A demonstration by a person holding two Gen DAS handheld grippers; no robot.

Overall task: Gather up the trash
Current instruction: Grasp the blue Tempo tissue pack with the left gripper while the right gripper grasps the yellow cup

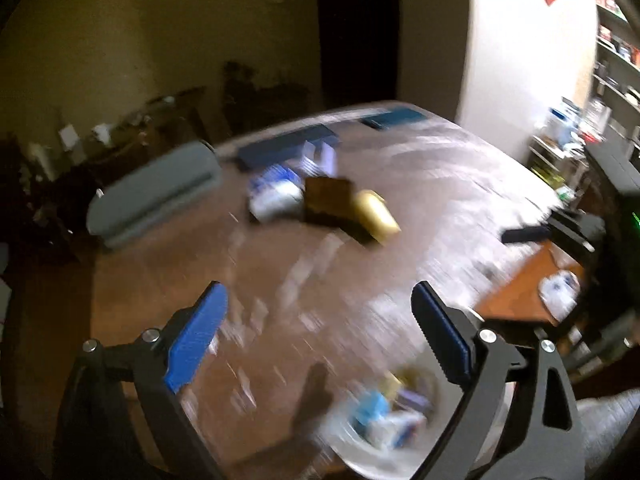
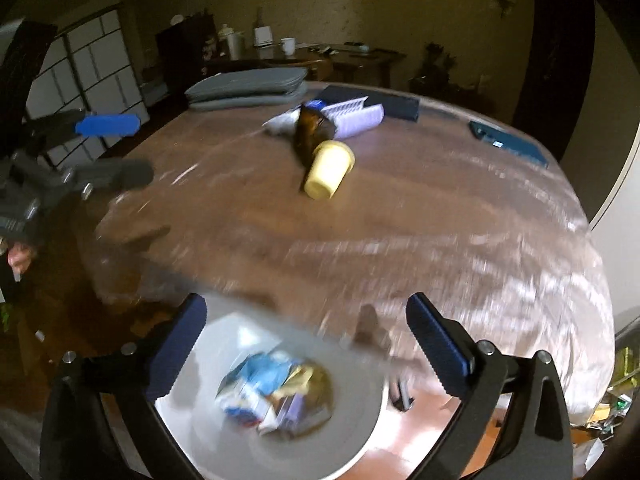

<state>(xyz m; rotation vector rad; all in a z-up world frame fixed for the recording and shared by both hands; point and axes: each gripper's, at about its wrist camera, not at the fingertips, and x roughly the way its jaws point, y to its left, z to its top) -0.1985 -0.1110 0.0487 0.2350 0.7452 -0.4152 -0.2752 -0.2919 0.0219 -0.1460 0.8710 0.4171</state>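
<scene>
A white bin [image 2: 208, 412] below the table's near edge holds several crumpled wrappers [image 2: 272, 392]; it also shows in the left wrist view [image 1: 360, 452]. On the wooden table [image 2: 400, 216] lie a yellow cup [image 2: 328, 168] on its side, a brown bottle [image 2: 310, 130], a white-and-blue packet [image 1: 276, 196] and a lilac ribbed pack [image 2: 352, 118]. My right gripper [image 2: 306, 312] is open and empty above the bin. My left gripper [image 1: 320, 300] is open and empty over the table; it also appears in the right wrist view [image 2: 116, 148]. Both views are blurred.
A grey folded cushion [image 2: 248, 86] lies at the table's far left. Dark blue flat cases [image 2: 508, 142] lie along the far edge. A sideboard [image 2: 320, 56] with cups stands behind. Shelves [image 1: 616, 52] are at the right. Another white packet [image 1: 560, 288] lies on the floor.
</scene>
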